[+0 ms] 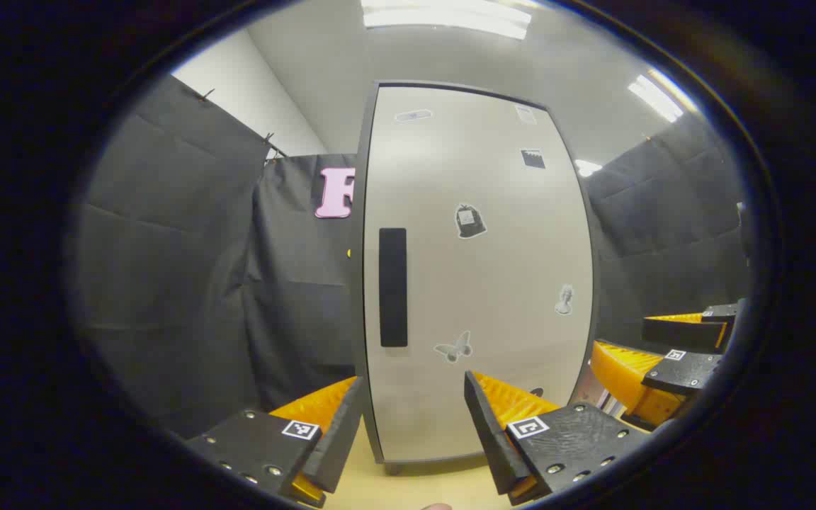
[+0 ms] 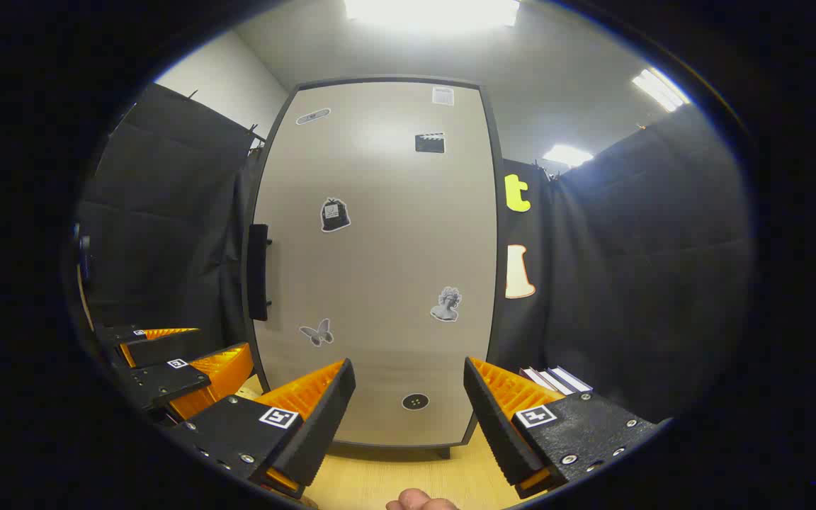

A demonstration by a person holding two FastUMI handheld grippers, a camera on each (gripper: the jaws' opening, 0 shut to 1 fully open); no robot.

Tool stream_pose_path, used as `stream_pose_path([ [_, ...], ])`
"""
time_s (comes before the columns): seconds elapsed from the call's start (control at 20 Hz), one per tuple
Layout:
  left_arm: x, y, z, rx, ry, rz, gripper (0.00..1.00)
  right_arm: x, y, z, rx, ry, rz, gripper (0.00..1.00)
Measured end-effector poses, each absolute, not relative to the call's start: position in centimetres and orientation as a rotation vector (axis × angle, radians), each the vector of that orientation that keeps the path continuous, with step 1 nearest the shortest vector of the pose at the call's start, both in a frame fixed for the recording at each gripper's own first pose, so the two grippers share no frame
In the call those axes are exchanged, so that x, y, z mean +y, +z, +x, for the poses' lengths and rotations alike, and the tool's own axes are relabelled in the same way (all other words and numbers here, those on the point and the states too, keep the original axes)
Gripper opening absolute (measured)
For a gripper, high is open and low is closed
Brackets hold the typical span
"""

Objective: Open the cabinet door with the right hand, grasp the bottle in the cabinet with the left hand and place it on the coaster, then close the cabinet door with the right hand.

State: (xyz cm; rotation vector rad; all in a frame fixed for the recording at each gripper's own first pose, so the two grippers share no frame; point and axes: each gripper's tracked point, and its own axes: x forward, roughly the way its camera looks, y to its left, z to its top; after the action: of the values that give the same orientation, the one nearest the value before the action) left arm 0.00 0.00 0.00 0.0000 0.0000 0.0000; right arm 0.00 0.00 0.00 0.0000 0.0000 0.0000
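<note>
- Cabinet door (image 2: 380, 262) shut, centre frame in right gripper view; handle (image 2: 258, 272) on its left edge
- Right gripper (image 2: 408, 397) spread, empty, low centre, apart from door
- Left gripper (image 1: 411, 418) spread, empty, before door's lower part; handle (image 1: 393, 287) above its left finger

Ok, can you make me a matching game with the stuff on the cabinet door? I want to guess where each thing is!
Things:
1. handle
2. butterfly sticker
3. statue head sticker
4. clapperboard sticker

Places on the cabinet door, as seen in the right gripper view:
A. high up, toward the right
B. low on the left part, below the handle's level
C. on the left edge, about halfway up
D. right part, lower half

Pairs: 1-C, 2-B, 3-D, 4-A
</note>
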Motion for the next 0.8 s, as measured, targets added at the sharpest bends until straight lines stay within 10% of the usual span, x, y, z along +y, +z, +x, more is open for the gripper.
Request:
stream_pose_path([
  [0.8, -1.07, 0.51, -0.92, 0.000, -0.033, 0.007, 0.81, -0.40, -0.30, -0.43, 0.011, -0.017, 0.018, 0.95],
])
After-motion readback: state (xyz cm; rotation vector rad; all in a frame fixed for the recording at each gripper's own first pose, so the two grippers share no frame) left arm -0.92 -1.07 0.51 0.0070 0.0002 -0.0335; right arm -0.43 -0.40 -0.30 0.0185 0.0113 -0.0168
